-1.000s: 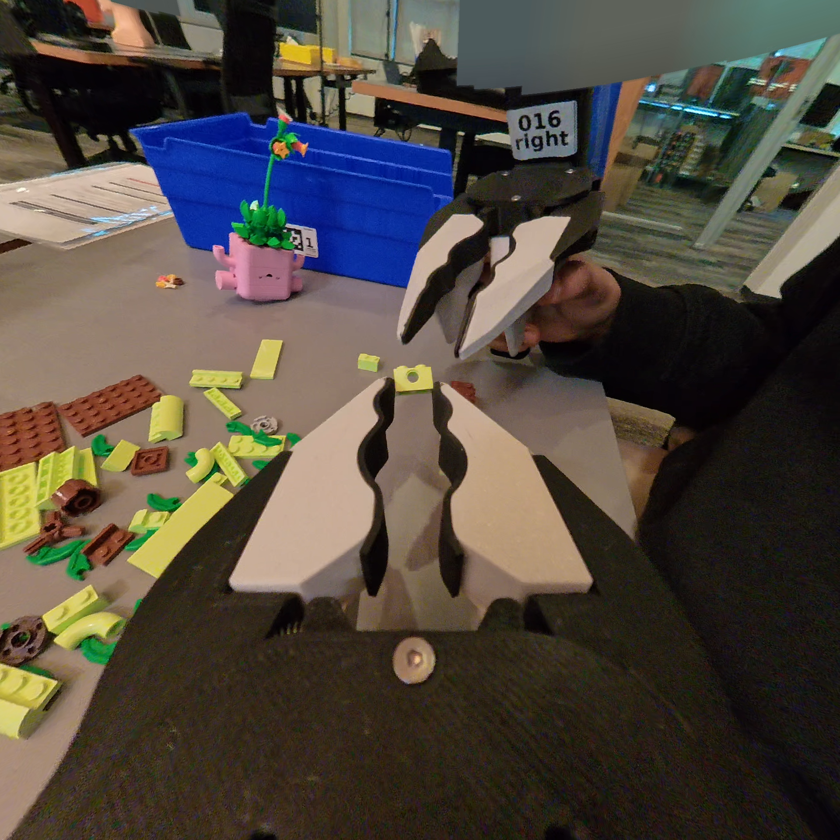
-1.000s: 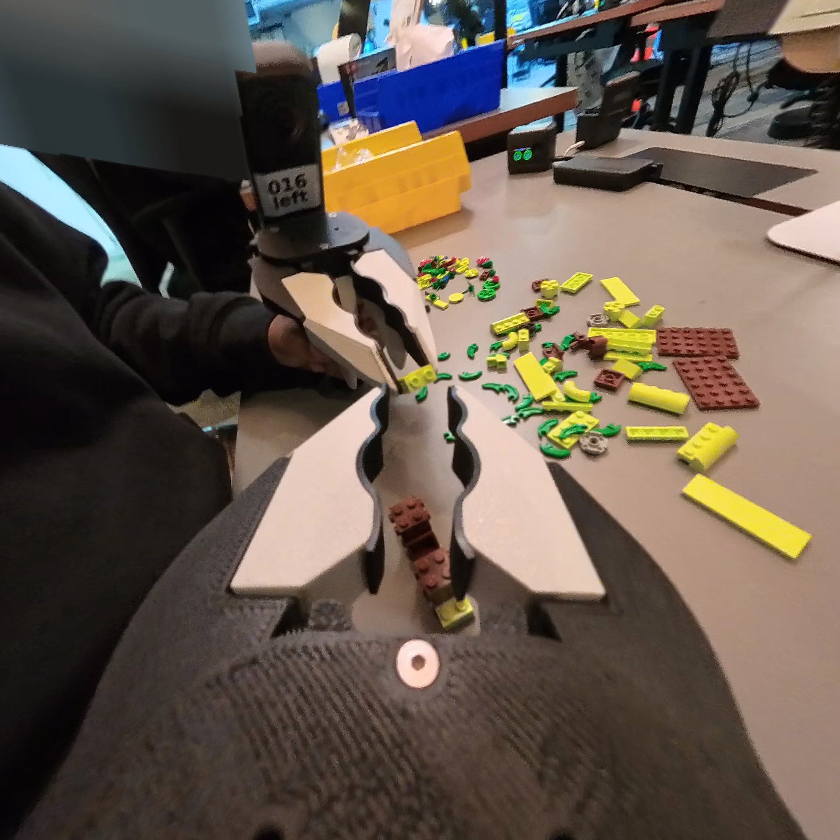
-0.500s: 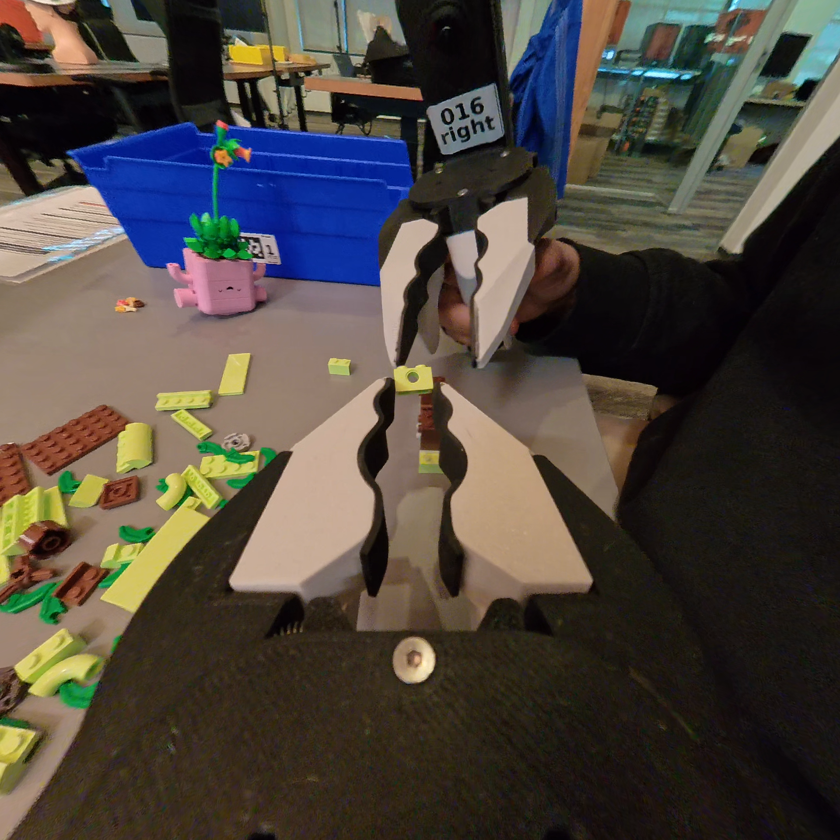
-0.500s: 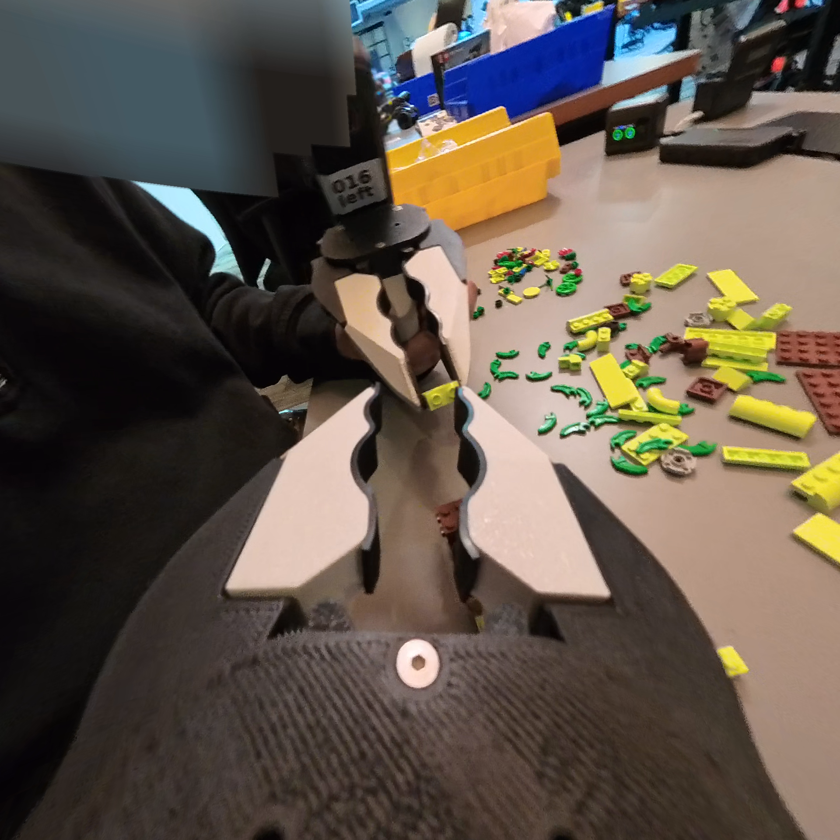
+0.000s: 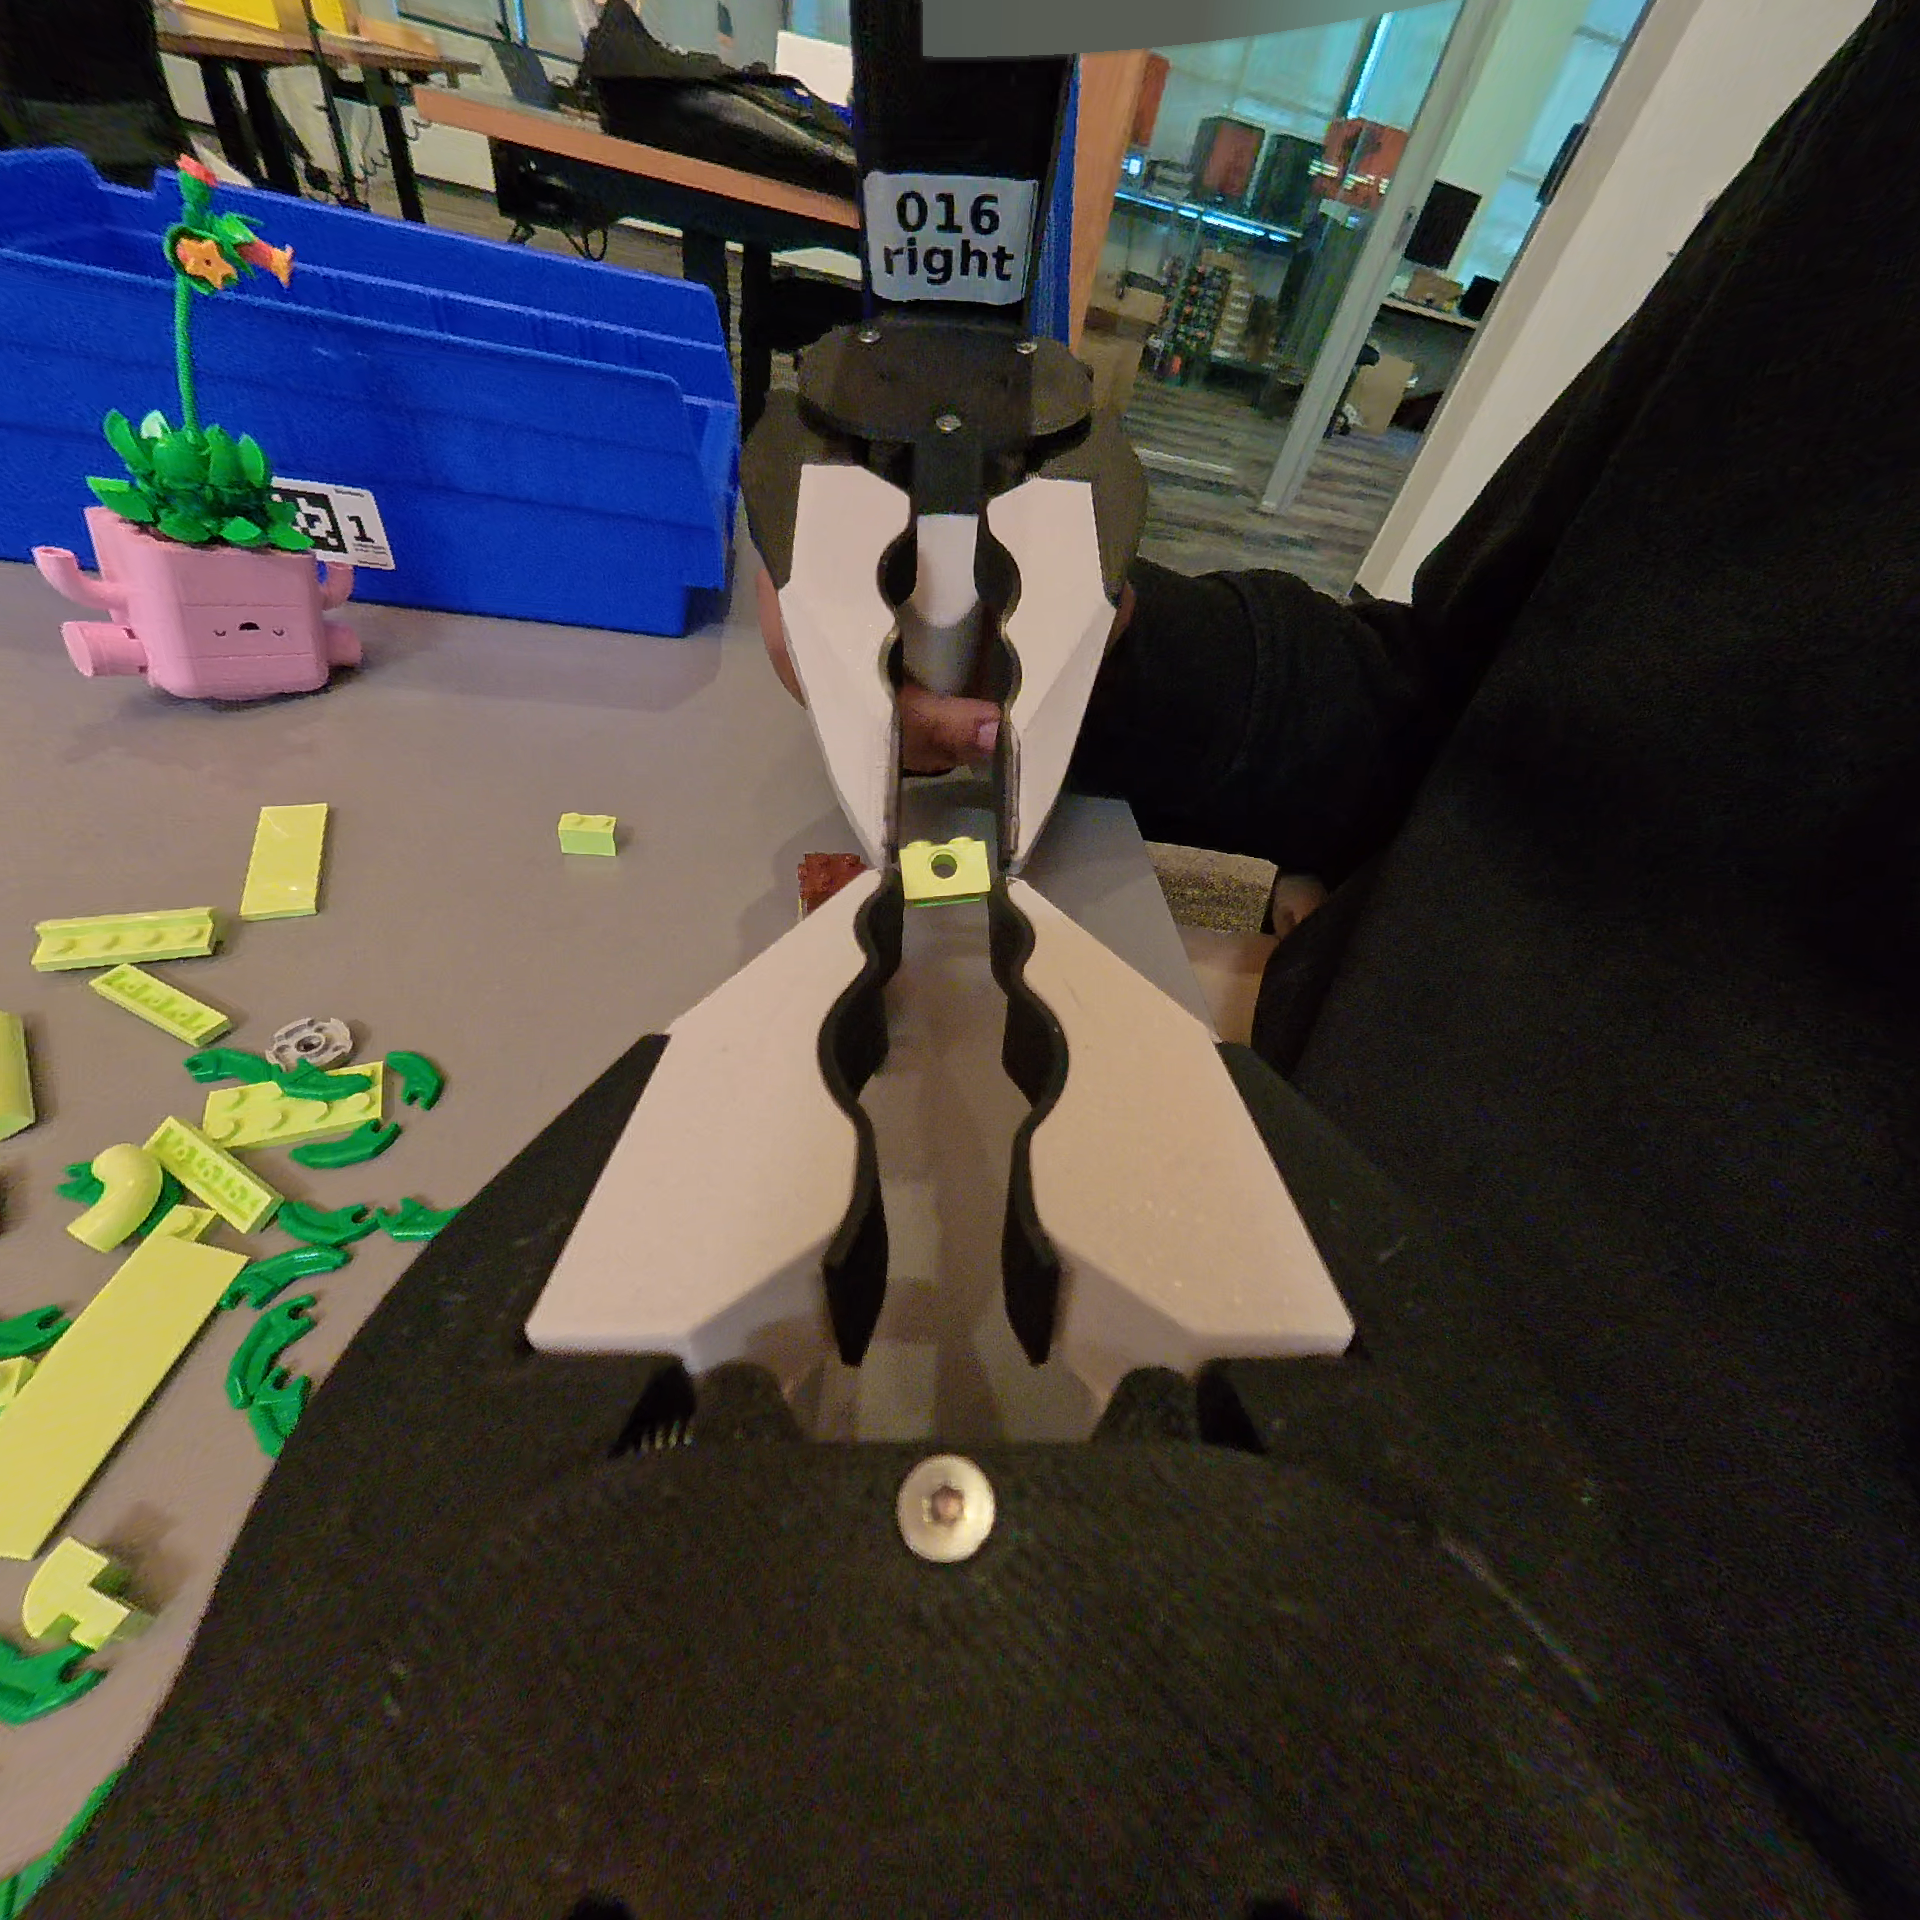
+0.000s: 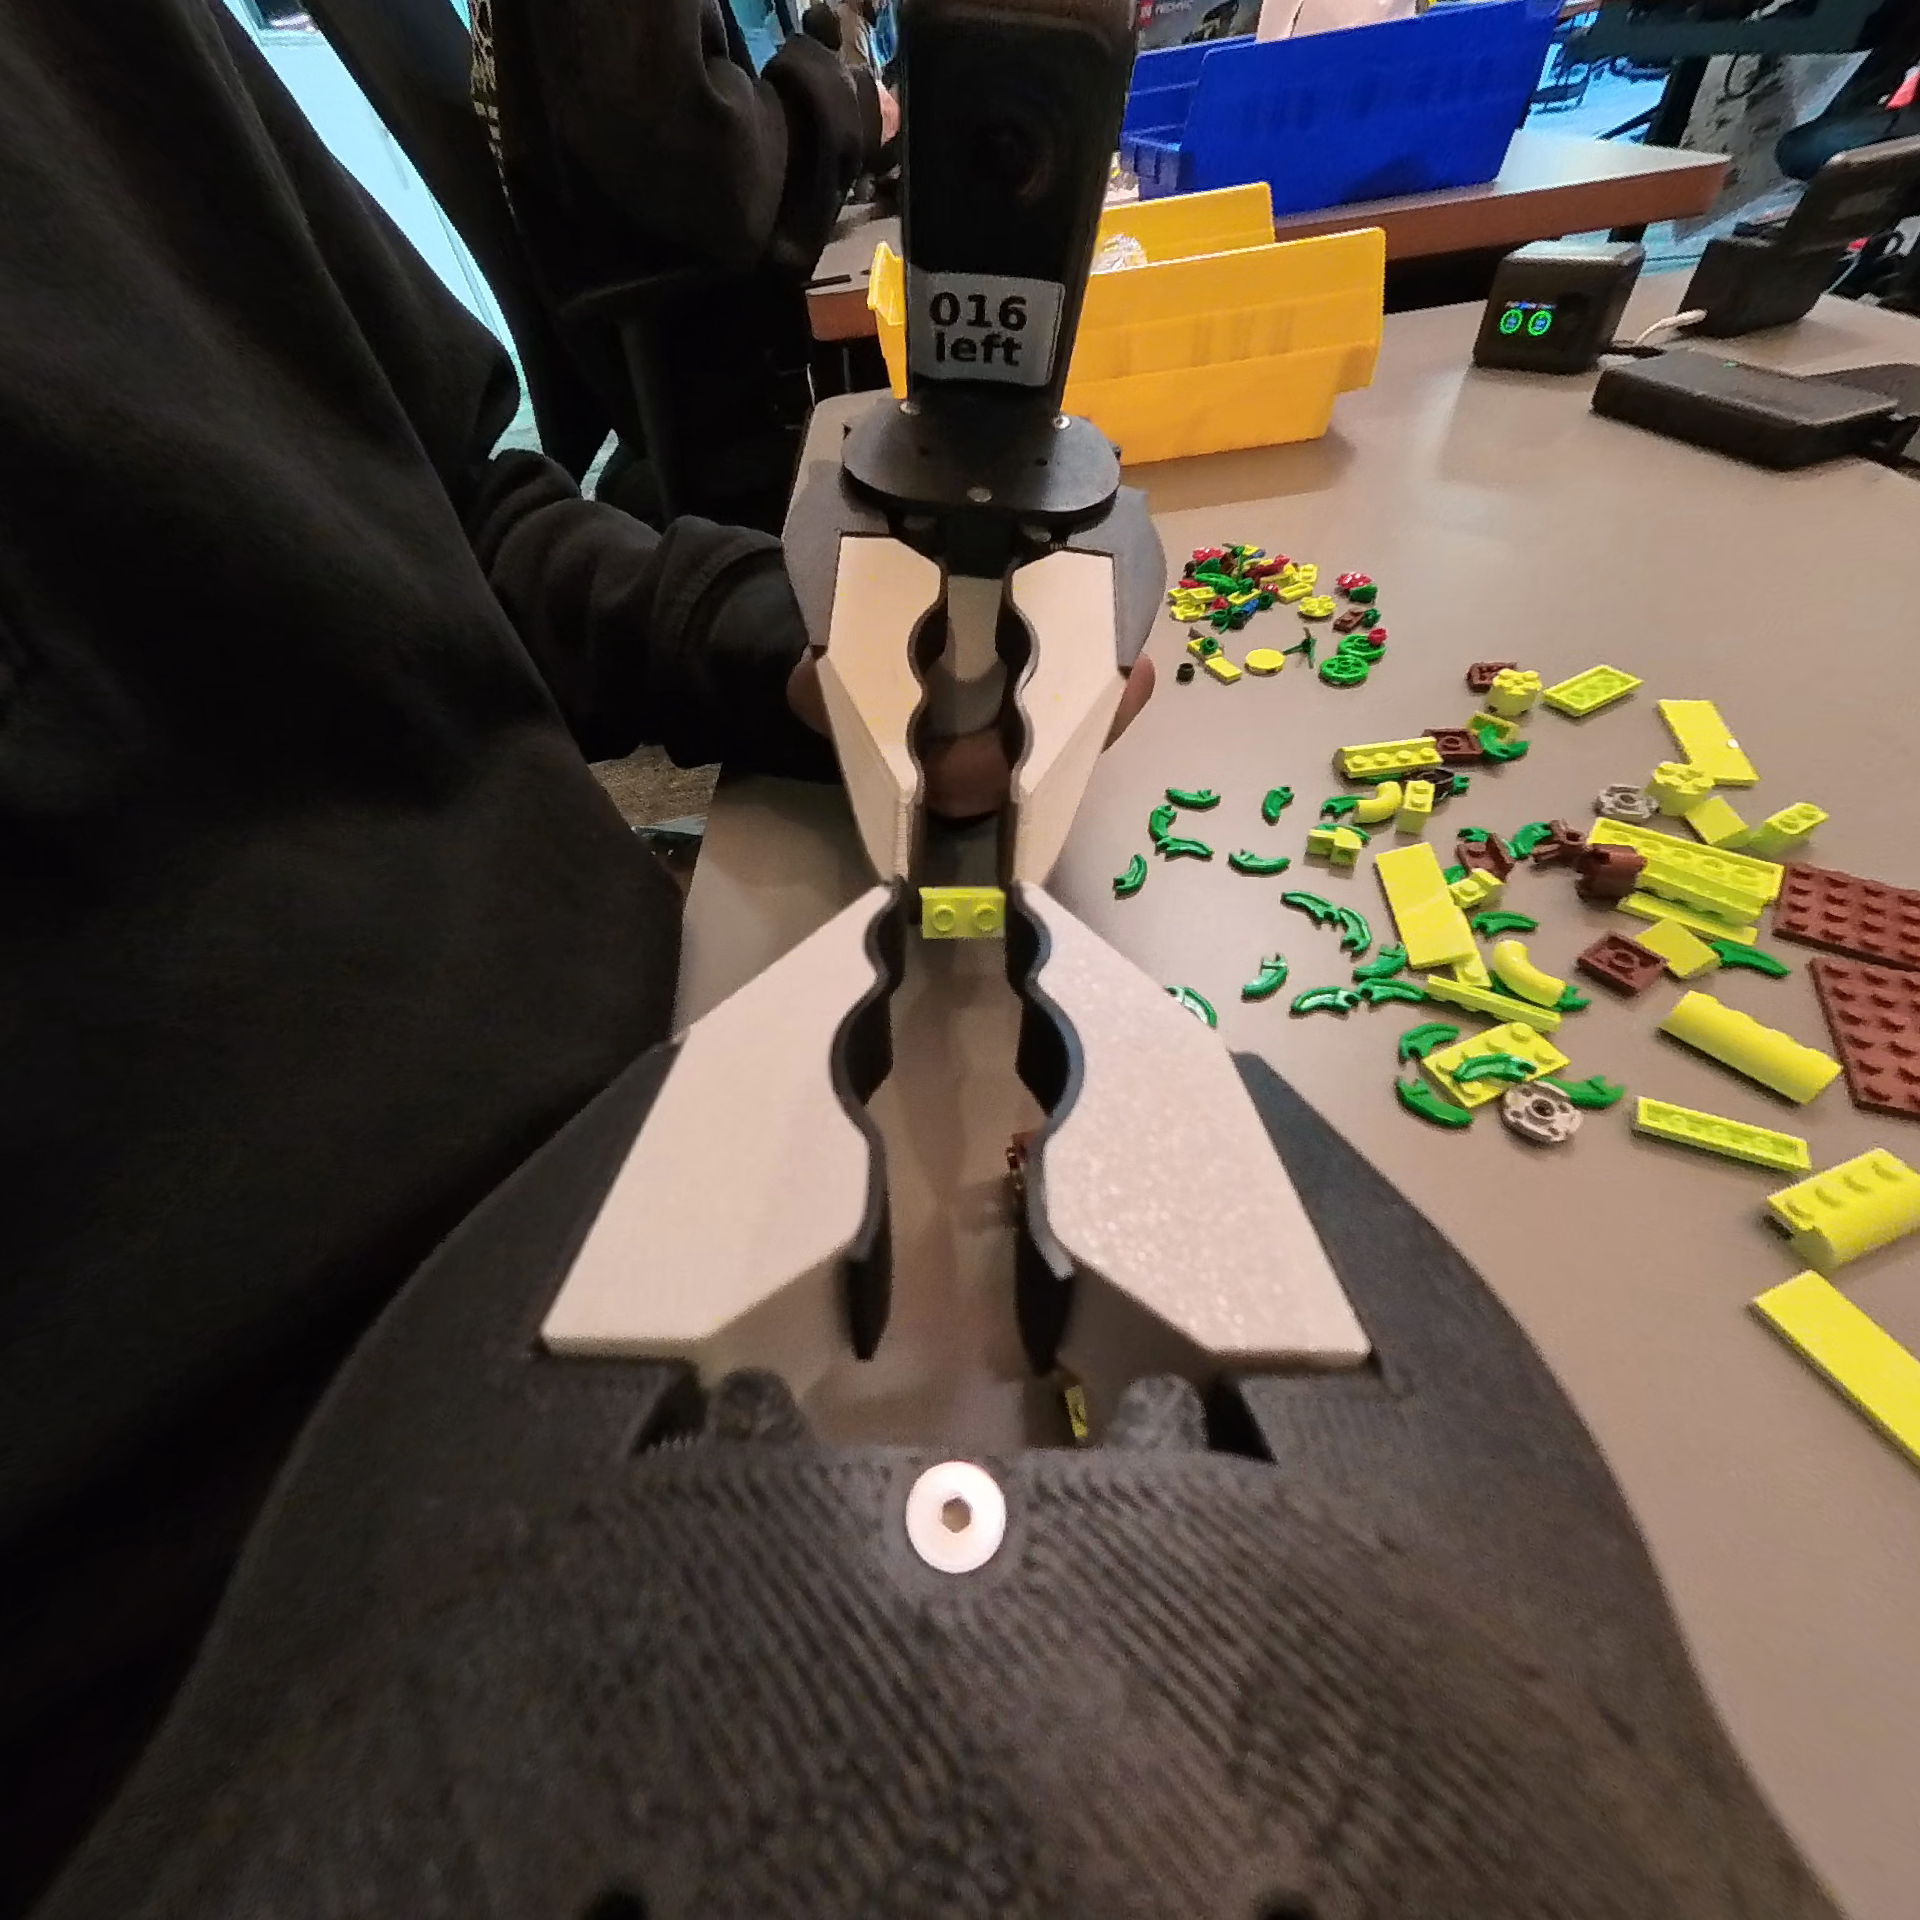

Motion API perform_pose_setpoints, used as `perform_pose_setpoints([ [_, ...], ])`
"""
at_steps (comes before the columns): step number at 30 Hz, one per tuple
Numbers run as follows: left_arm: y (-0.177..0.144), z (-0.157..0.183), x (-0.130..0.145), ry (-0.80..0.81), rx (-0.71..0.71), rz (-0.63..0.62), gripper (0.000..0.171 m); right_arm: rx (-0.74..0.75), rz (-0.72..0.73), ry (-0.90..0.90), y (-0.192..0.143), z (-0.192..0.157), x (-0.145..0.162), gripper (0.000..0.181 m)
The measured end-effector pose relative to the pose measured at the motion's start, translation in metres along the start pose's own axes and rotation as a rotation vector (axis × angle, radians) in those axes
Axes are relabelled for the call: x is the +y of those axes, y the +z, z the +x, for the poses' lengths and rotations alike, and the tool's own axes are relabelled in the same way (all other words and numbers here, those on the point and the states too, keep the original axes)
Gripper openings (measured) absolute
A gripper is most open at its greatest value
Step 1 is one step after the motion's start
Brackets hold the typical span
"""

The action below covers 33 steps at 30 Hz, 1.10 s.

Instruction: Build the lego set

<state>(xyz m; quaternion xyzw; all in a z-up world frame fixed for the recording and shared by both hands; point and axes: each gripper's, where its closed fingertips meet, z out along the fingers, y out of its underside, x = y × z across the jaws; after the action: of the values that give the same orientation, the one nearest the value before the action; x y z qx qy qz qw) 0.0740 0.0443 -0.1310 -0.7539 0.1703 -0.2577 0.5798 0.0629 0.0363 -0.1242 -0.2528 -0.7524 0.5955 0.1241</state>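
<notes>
My left gripper [image 5: 943,885] is shut on a small lime brick [image 5: 943,871] with a round hole in its side, held at the fingertips above the table's near corner. My right gripper [image 6: 956,900] points straight at it, tip to tip. Its jaws are a brick's width apart and flank the same lime brick [image 6: 962,914]; I cannot tell if they touch it. The right gripper also shows in the left wrist view [image 5: 945,854], the left one in the right wrist view [image 6: 961,875]. A brown piece [image 5: 829,871] lies on the table below, mostly hidden.
Loose lime, green and brown pieces [image 6: 1475,935] are spread over the grey table [image 5: 468,727], with brown plates [image 6: 1860,925] farther out. A pink pot model with a flower [image 5: 208,613] stands before a blue bin [image 5: 436,436]. A yellow bin [image 6: 1216,322] stands behind. The table edge is close by. The grippers are tip to tip, or close to it.
The right gripper has swung from a tilt to face the left gripper straight on and closed in until the tips meet at the lime brick. The left still holds that brick.
</notes>
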Motion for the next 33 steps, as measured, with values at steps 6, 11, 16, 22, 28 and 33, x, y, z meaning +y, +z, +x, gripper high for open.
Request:
perform_pose_setpoints([
  [6,-0.001,-0.001,-0.001,-0.004,-0.009,0.006,0.013,0.018,-0.007,-0.001,-0.001,0.002,0.001,0.013],
  [11,0.0,-0.009,-0.003,-0.025,-0.061,0.028,0.026,0.047,-0.038,-0.01,-0.004,0.005,0.0,0.013],
  [16,-0.005,-0.018,-0.008,-0.047,-0.11,0.065,0.036,0.289,-0.342,-0.022,-0.044,0.045,0.032,0.013],
  [22,-0.004,-0.017,-0.007,-0.035,-0.116,0.055,0.035,0.368,-0.858,-0.034,-0.096,0.061,0.098,0.013],
  [28,-0.005,-0.017,-0.008,-0.034,-0.116,0.069,0.032,0.304,-0.965,-0.068,-0.094,0.058,0.108,0.013],
  [33,-0.006,-0.017,-0.009,-0.035,-0.114,0.076,0.031,0.286,-1.016,-0.064,-0.097,0.058,0.109,0.023],
])
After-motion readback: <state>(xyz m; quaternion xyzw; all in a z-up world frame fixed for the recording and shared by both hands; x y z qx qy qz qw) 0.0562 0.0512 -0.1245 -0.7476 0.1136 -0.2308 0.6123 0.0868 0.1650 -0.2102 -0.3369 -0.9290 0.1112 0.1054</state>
